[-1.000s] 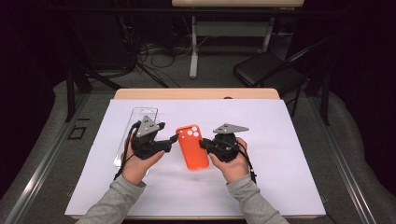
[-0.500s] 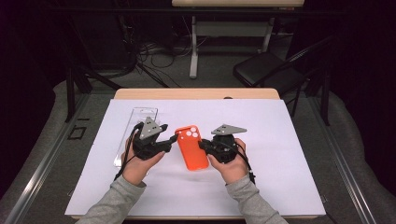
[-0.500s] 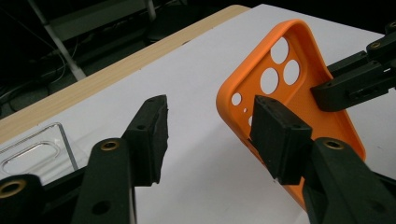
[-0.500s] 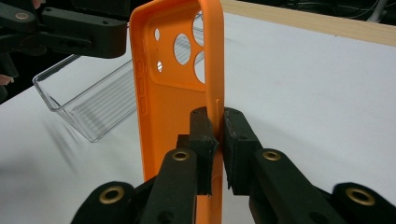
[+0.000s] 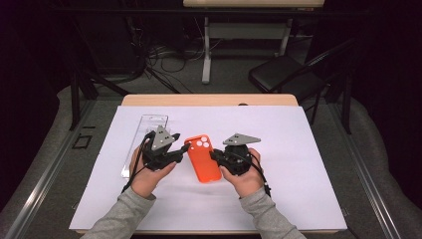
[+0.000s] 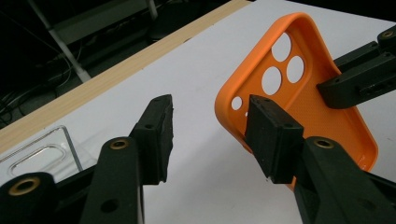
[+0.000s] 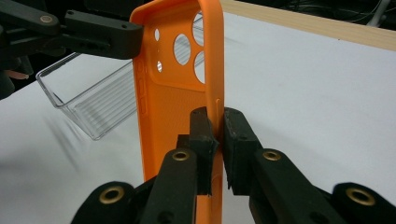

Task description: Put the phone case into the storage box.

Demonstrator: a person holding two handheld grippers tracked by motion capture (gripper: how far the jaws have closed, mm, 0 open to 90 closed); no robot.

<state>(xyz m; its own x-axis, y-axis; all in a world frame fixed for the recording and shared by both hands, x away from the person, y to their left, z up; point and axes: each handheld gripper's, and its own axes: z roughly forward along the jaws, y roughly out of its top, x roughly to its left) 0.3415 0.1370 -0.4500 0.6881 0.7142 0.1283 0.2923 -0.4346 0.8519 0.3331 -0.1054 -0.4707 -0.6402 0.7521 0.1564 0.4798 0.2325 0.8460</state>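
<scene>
An orange phone case (image 5: 203,160) with three camera holes is held between two hand-held grippers above the white sheet. My right gripper (image 5: 214,155) is shut on the case's right side wall; the right gripper view shows its pads (image 7: 205,135) pinching the orange rim (image 7: 215,70). My left gripper (image 5: 184,149) stands open at the case's left edge. In the left gripper view (image 6: 212,135) one jaw lies over the camera-hole corner of the case (image 6: 308,107) and the other stays well outside it. Whether the nearer jaw touches the case is unclear.
A clear plastic tray (image 5: 145,133) lies on the white sheet (image 5: 308,149) left of the hands, also seen as the clear tray (image 7: 93,107) behind the case. The wooden table edge (image 5: 209,100) runs along the back, with a dark chair (image 5: 283,74) and cables beyond.
</scene>
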